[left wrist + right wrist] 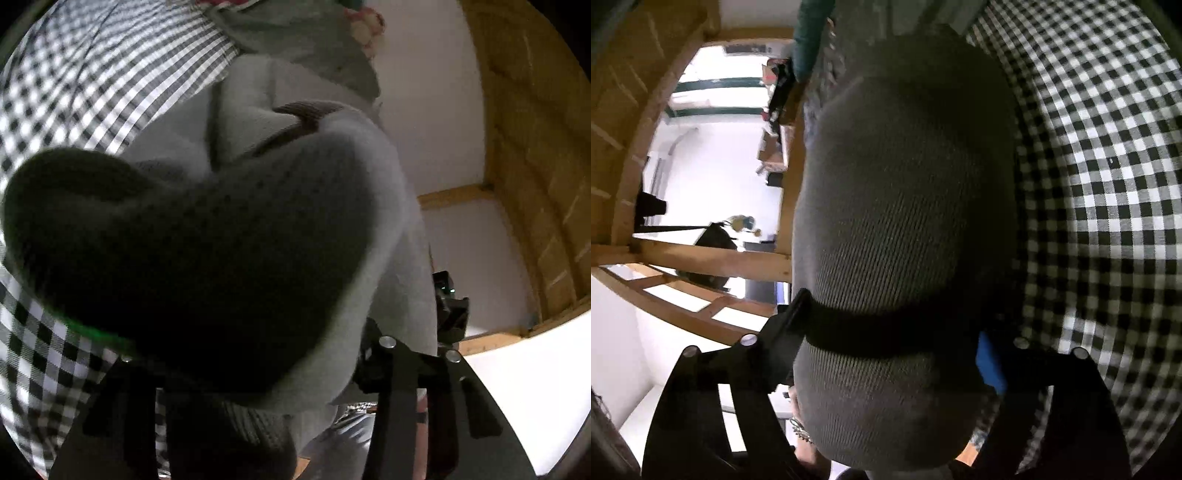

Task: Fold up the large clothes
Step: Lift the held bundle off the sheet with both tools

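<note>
The grey knitted garment [229, 236], a thick ribbed-weave piece of clothing, bulges up close in front of both cameras, above a black-and-white checked cloth [44, 122] that covers the surface beneath it. In the left wrist view its folds are bunched in a heavy roll, a darker ribbed band [303, 114] showing among the paler folds further off. The left gripper [255, 373] has the garment between its black fingers [395, 373]; the fabric hides the fingertips on the left side, so I cannot tell whether the pads are pressing on the cloth or standing just off it. Beyond it on the right stand a white wall [436, 140] and a pale wooden frame [535, 147].

In the right wrist view the same garment [905, 206] fills the middle, and the right gripper [890, 336] has its jaws spread wide around a thick roll of it, a black finger [783, 332] against the left side of the roll and a blue pad [990, 365] against the right. The checked cloth [1108, 166] lies to the right, with wooden beams [713, 258] and a bright room to the left.
</note>
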### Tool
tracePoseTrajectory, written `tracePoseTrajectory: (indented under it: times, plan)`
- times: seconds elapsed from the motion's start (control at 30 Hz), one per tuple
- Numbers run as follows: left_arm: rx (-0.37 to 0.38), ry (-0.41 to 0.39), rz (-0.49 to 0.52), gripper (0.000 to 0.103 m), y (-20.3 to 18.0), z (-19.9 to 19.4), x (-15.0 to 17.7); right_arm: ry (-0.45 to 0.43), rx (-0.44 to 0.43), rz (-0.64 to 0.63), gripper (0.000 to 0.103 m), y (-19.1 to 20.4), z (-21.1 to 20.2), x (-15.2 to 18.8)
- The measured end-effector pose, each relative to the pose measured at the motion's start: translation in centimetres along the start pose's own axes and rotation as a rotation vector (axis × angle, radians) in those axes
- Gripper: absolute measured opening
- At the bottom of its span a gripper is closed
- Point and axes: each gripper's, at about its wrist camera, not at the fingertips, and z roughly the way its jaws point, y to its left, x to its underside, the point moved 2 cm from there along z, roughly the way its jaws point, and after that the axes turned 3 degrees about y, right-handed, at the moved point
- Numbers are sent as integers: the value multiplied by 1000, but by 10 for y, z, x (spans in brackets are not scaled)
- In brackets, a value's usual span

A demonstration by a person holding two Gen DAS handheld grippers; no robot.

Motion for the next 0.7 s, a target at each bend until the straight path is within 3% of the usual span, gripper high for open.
tracePoseTrajectory:
  times: [0.1, 0.2, 0.27, 0.4, 0.53, 0.7]
  plan:
    - [-11, 7, 30, 46, -9, -6, 1, 4, -30, 0, 77, -5, -2, 5]
    - [-38, 63, -19, 46, 13, 18, 14, 68, -47, 79, 101, -34, 23, 4]
    - [-8, 60, -48, 46, 23, 18, 17, 60, -80, 86, 102, -39, 31, -1]
    - [-9, 47, -57, 47, 22, 14, 17, 49, -65, 100, 101, -34, 36, -10]
    - [-73, 15, 59, 45, -10, 1, 17, 20, -29, -5, 82, -8, 19, -1]
    - [-46, 10, 121, 45, -46, -11, 16, -50, -64, 19, 80, 1, -7, 8]
